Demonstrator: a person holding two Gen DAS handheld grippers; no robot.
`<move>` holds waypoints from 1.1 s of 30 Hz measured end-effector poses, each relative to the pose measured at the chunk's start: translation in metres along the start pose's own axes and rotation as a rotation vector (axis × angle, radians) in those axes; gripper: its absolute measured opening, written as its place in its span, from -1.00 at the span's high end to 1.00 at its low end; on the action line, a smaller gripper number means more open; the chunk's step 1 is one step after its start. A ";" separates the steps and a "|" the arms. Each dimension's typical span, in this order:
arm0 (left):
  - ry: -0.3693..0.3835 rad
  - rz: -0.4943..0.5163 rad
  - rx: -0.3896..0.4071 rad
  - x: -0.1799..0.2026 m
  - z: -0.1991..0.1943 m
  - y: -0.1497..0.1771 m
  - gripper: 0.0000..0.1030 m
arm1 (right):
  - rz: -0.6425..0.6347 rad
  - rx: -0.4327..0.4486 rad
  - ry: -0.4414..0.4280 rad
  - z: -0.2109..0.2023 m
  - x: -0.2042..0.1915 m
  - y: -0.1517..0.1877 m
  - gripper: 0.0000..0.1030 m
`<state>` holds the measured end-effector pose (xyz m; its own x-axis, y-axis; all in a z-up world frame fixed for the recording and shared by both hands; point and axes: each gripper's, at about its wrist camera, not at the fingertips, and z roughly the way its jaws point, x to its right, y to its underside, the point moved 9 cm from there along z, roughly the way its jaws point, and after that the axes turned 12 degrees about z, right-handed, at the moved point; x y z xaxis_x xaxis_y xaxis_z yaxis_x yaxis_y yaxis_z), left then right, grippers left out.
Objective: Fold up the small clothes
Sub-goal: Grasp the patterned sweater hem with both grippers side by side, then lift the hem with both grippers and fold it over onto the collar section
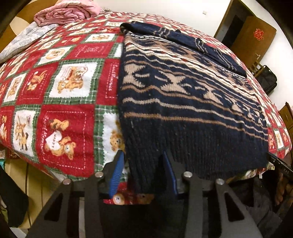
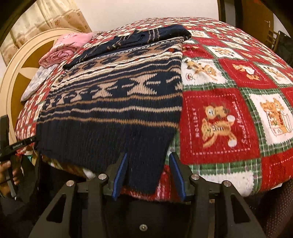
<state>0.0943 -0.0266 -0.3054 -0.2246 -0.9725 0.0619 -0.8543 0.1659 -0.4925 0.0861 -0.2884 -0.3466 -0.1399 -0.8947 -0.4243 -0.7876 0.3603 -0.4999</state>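
Observation:
A navy and tan patterned knit sweater (image 1: 183, 95) lies flat on a red teddy-bear blanket (image 1: 60, 87), sleeves folded across its far end. Its ribbed hem hangs over the near edge. My left gripper (image 1: 142, 164) is open, its blue pads either side of the hem's left corner. In the right wrist view the sweater (image 2: 113, 102) lies left of centre on the blanket (image 2: 228, 109). My right gripper (image 2: 149, 164) is open around the hem's right corner. Neither pair of pads is closed on the knit.
A folded pink quilt (image 1: 67, 12) and a pale grey cloth (image 1: 22, 42) lie at the far end by a round cream headboard (image 2: 16, 73). A brown wooden door (image 1: 254, 36) and a dark bag (image 1: 269, 78) stand beyond the bed.

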 end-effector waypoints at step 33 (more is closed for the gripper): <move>0.067 0.060 0.017 0.015 0.000 0.002 0.78 | 0.004 -0.004 -0.085 0.002 -0.005 0.007 0.80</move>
<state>0.0893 -0.0412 -0.3053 -0.3065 -0.9476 0.0901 -0.8304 0.2199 -0.5119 0.0825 -0.2811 -0.3496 -0.0918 -0.8674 -0.4891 -0.7898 0.3625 -0.4948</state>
